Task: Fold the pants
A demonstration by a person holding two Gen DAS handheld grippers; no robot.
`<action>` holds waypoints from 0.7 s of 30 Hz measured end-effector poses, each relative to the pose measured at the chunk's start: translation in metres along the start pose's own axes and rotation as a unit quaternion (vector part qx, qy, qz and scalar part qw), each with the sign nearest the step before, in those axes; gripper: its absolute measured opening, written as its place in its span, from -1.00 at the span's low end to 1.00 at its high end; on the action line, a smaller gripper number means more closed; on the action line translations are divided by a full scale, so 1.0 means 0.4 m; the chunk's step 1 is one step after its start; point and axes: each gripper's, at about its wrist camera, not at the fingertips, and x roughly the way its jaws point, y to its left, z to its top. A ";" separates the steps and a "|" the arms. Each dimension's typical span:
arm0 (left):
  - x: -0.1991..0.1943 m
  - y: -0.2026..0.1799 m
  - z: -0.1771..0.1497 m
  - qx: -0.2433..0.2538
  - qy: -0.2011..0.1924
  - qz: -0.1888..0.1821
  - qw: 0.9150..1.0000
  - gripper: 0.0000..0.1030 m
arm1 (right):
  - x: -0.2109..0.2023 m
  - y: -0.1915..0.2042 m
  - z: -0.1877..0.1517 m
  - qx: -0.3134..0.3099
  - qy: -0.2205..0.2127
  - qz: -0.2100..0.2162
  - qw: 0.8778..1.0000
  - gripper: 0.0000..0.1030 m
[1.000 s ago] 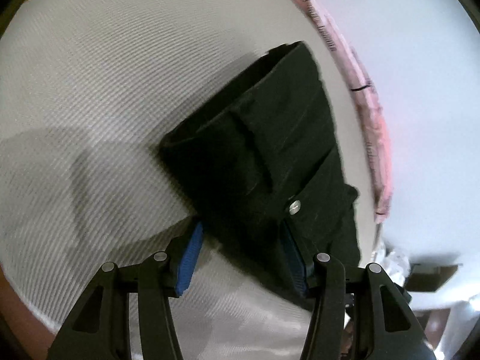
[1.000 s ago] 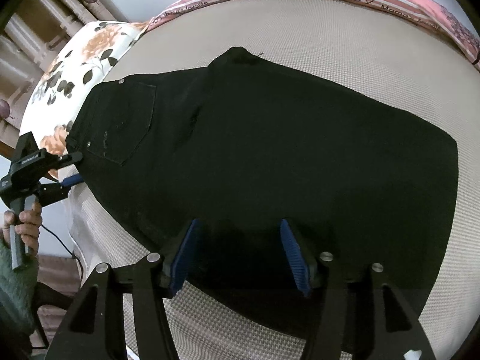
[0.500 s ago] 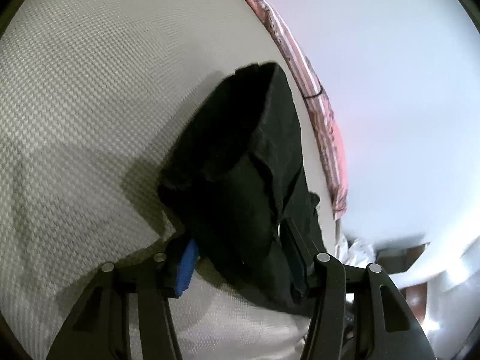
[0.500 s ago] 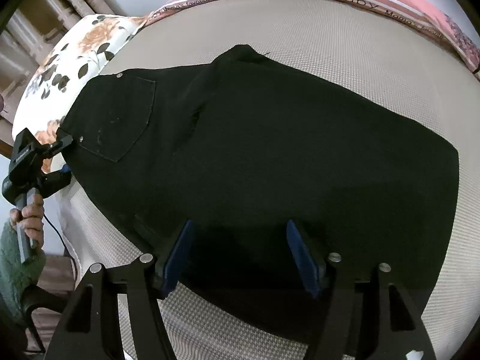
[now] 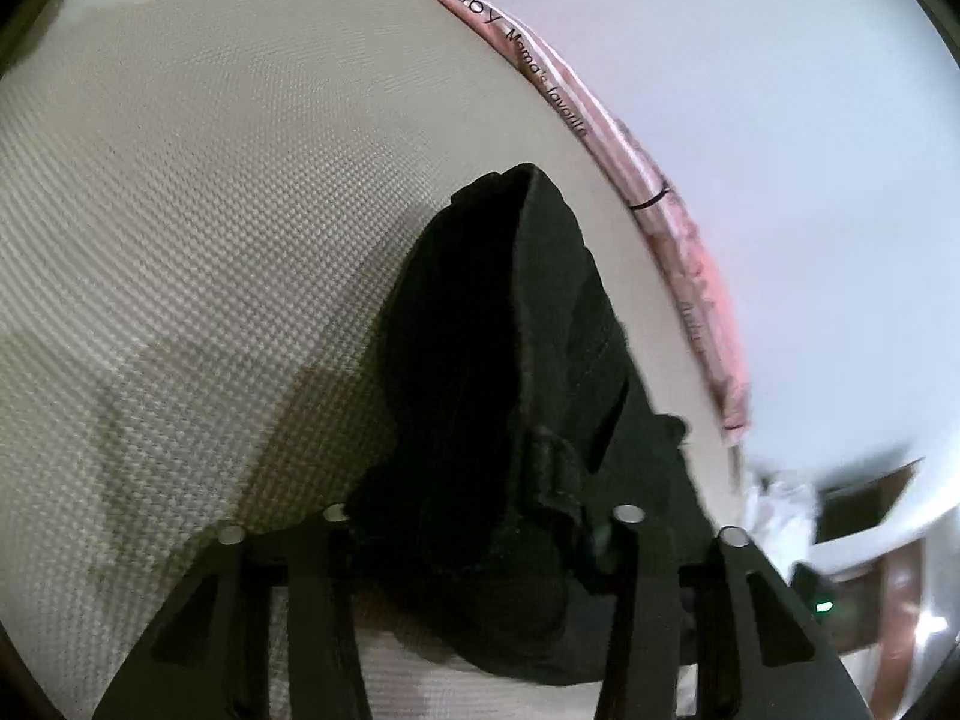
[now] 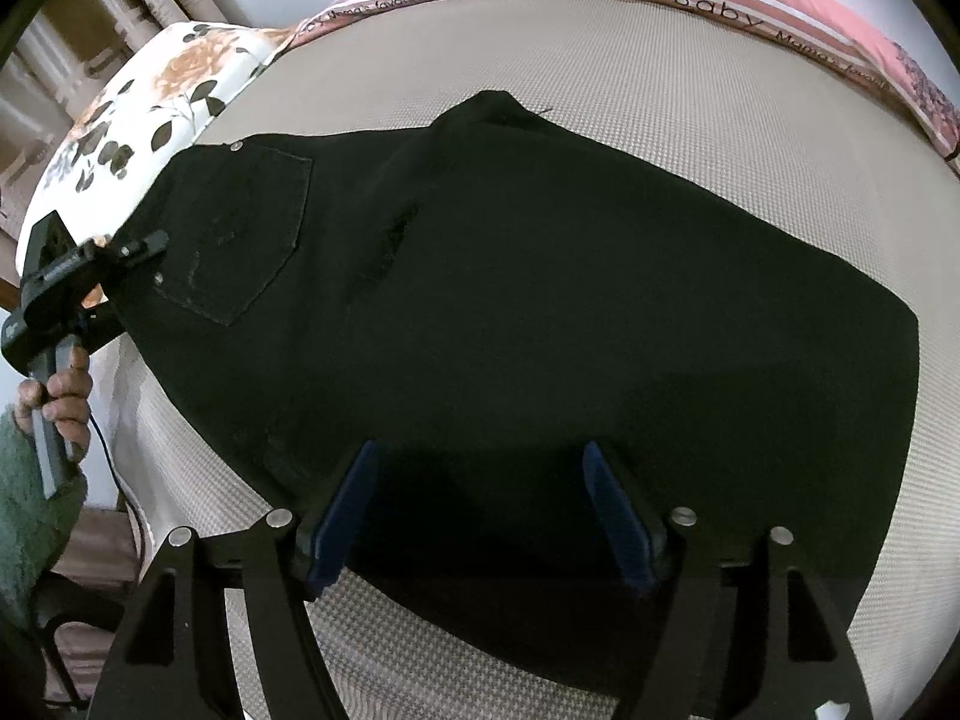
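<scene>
Black denim pants (image 6: 540, 300) lie across beige woven mattress (image 6: 690, 90); left gripper (image 6: 129, 255) pinches waistband at left edge; right gripper (image 6: 480, 516), lower centre, spread.

Your left gripper (image 5: 480, 531) has its fingers (image 5: 624, 546) clamped on a bunched fold of the black pants (image 5: 516, 360), raised over the bed (image 5: 210, 210).

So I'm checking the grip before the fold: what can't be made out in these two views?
- Left tongs, left wrist view: the bunched black denim pants cover both pads, so the closure is unreadable.
- Same view: the room at lower right is motion-blurred.
- Right wrist view: the pants' near edge drops behind the open right tongs.
- The checked beige mattress is cut off by the lens rim.
</scene>
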 end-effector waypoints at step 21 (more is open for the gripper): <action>-0.033 -0.528 -0.101 0.221 -0.045 -0.004 0.974 -0.42 | -0.172 -0.190 0.029 0.099 -0.089 0.021 0.991 0.33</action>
